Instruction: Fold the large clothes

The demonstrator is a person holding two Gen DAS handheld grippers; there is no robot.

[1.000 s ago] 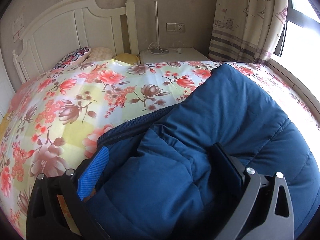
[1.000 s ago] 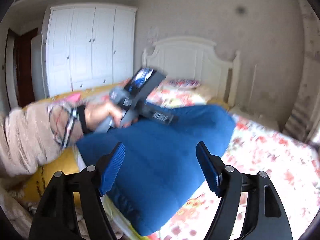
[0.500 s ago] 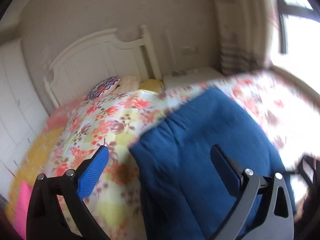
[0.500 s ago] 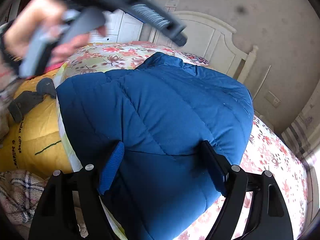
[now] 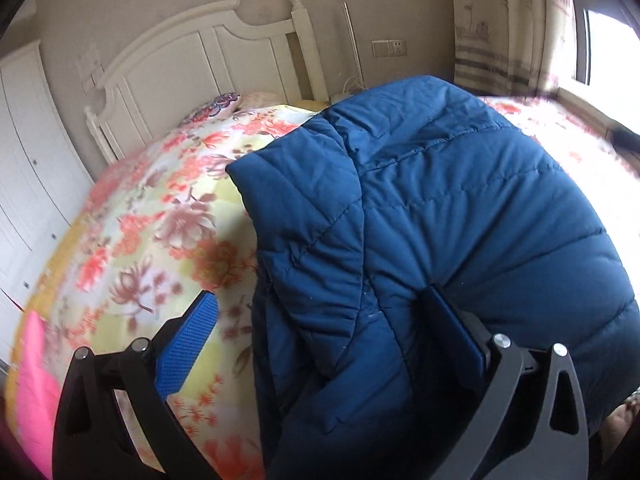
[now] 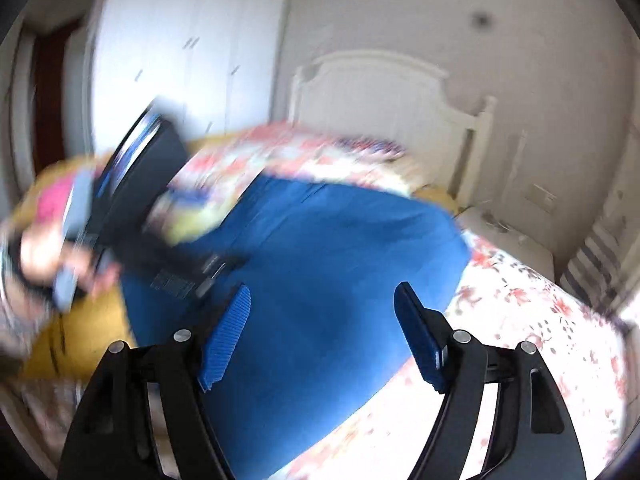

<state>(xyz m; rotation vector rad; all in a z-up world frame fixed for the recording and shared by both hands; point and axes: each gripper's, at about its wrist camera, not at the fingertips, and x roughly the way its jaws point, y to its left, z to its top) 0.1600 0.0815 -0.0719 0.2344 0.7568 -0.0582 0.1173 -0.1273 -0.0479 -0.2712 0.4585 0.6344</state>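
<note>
Honestly nothing readable here. In my right wrist view, left of centre, there's a barcode-looking label (image 6: 173, 280) on the dark body of my left tongs, but it's way too smeared to make out any characters. Upper right of my left wrist view, the curtain (image 5: 478, 28) has little printed drawings, no legible words that I can tell.

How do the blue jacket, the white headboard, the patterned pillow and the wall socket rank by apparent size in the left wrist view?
1. blue jacket, though its nearness to the camera enlarges it
2. white headboard
3. patterned pillow
4. wall socket

The pillow is partly hidden by the floral bedspread, so its rank over the socket is unsure.
</note>
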